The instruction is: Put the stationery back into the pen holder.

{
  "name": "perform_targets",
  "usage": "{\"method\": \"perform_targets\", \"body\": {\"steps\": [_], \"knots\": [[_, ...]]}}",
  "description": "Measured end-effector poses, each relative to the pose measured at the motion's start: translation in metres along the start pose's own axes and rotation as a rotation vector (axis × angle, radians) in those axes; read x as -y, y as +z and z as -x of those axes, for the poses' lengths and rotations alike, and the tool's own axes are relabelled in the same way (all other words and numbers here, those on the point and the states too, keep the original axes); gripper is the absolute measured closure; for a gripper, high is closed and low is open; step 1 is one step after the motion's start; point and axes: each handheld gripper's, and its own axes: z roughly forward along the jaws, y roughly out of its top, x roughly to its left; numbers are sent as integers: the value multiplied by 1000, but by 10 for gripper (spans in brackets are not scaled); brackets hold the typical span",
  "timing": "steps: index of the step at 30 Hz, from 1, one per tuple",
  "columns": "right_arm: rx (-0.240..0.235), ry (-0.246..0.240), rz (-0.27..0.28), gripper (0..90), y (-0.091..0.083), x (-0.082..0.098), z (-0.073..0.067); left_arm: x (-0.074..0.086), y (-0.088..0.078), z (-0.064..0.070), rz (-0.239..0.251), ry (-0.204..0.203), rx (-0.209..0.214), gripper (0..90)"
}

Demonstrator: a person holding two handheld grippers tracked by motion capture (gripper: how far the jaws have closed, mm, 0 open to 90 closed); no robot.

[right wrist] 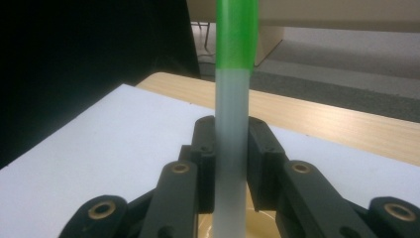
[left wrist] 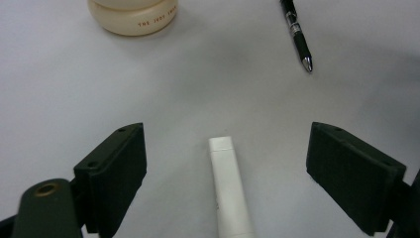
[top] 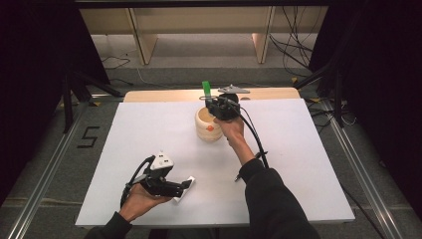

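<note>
Green-capped marker (right wrist: pixel 231 124): upright, clamped in right tongs (right wrist: pixel 231 163) directly above cream holder (top: pixel 208 124). White marker (left wrist: pixel 229 186): flat on desk (top: pixel 149 134), between wide-open left tongs (left wrist: pixel 225 173), untouched.

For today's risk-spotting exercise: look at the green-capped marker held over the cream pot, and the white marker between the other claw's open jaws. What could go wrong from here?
1. The right claw pinches the green-capped marker low on its barrel; it could tilt and miss the cream pot.
2. The light-looking pot might tip if knocked.
3. The left claw straddles the white marker lengthwise; closing could roll it away.
</note>
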Motion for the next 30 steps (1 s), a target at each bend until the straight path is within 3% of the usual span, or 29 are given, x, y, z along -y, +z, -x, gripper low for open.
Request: {"method": "perform_targets", "body": {"steps": [4, 30], "knots": [[8, -25, -6, 766, 2, 2, -1, 1, 2, 1, -9, 3, -1, 154], [48, -32, -32, 764, 12, 10, -3, 2, 6, 0, -58, 10, -13, 154]]}}
